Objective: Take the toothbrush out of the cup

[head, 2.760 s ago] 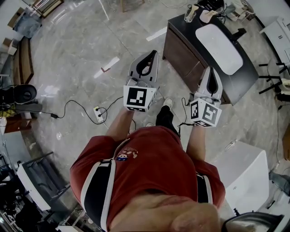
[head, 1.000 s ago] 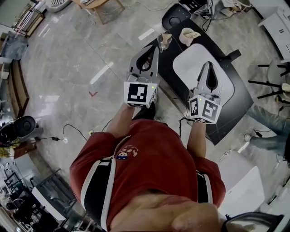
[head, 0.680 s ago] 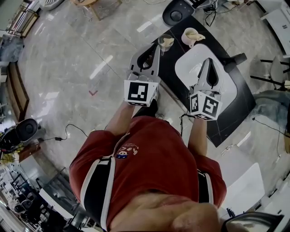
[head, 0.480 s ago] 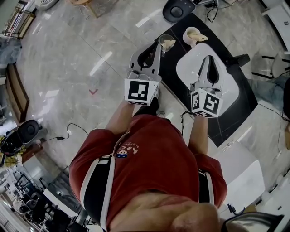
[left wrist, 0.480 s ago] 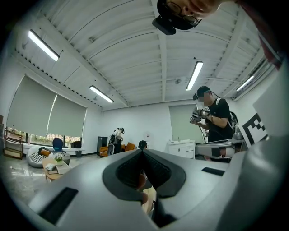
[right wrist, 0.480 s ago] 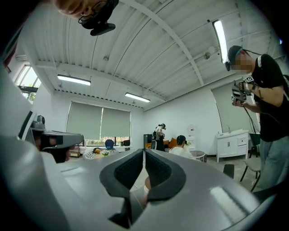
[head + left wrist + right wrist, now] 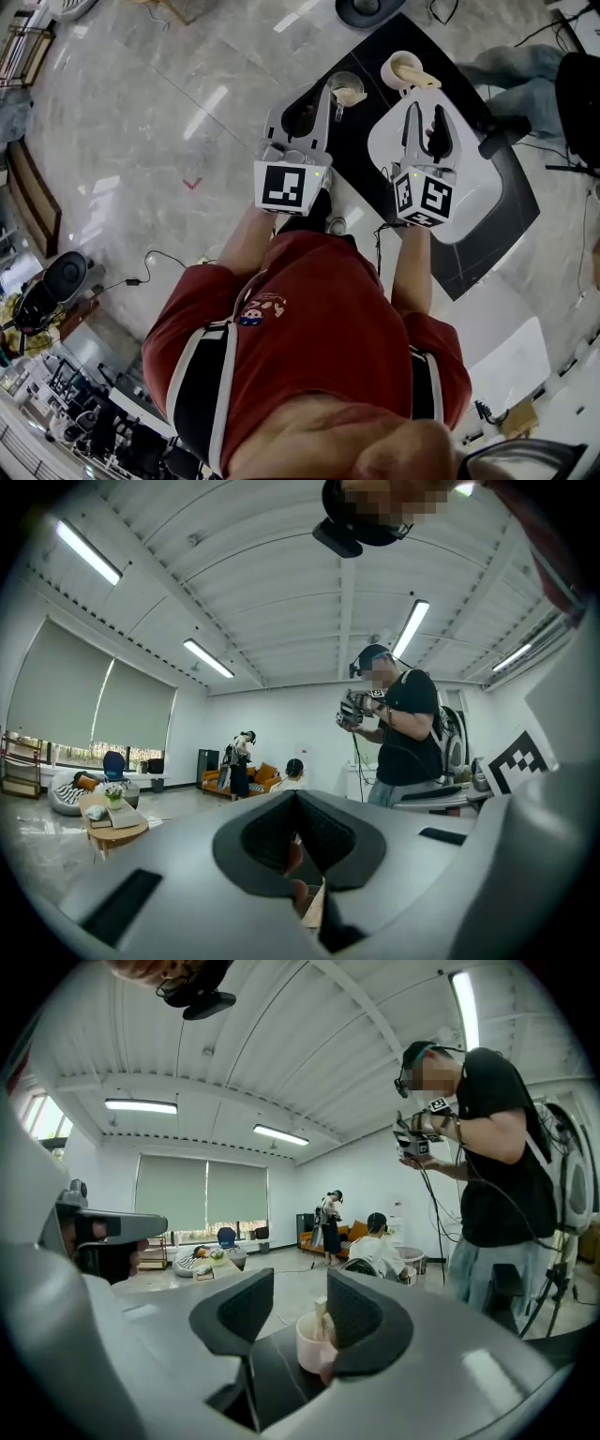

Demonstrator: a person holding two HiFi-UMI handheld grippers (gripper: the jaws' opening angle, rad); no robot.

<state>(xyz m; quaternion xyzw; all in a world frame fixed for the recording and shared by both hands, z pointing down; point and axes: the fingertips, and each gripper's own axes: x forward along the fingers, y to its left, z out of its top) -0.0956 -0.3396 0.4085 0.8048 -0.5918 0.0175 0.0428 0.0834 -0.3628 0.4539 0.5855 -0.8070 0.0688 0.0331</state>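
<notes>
Left gripper: jaws pressed together, empty, left of the sink basin, tips near a glass cup. Right gripper: over the basin's far end, jaws have just been opening, now wide, gripping nothing. White cup sits just past the basin's far rim, ahead of the right tips. Toothbrush stands inside it; which end is up is unclear.

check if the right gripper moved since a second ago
Yes: the right gripper has closed in on the white cup, fingers just opening, nothing between them.
</notes>
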